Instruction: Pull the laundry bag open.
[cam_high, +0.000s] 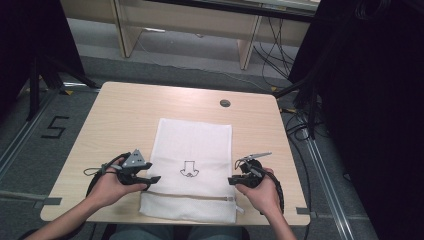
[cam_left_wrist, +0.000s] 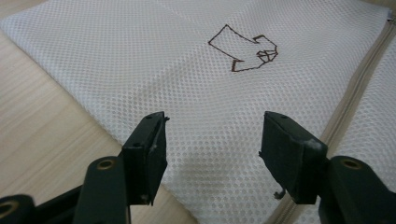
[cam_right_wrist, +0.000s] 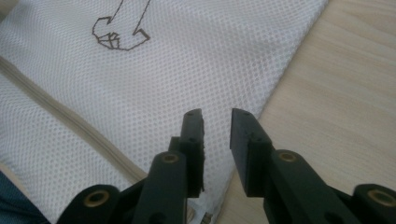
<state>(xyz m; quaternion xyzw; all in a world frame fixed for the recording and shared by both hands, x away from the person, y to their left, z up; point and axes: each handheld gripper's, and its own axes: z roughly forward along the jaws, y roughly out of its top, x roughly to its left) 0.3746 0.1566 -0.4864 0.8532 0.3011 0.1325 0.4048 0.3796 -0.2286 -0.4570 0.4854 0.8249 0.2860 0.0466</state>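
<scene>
Now: left gripper (cam_left_wrist: 212, 140) jaws spread wide over mesh bag (cam_left_wrist: 196, 93) | right gripper (cam_right_wrist: 215, 123) jaws narrowly parted, pinching nothing.

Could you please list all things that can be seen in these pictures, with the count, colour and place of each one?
mesh bag: one, white, flat in the middle of the table, a dark arrow drawing on it
zipper: one, beige, across the bag near its near end
table: one, light wood, under the bag
round cap: one, grey, far part of the table
left gripper: one, black, jaws wide apart over the bag's left edge
right gripper: one, black, narrow gap between jaws, over the bag's right edge
</scene>
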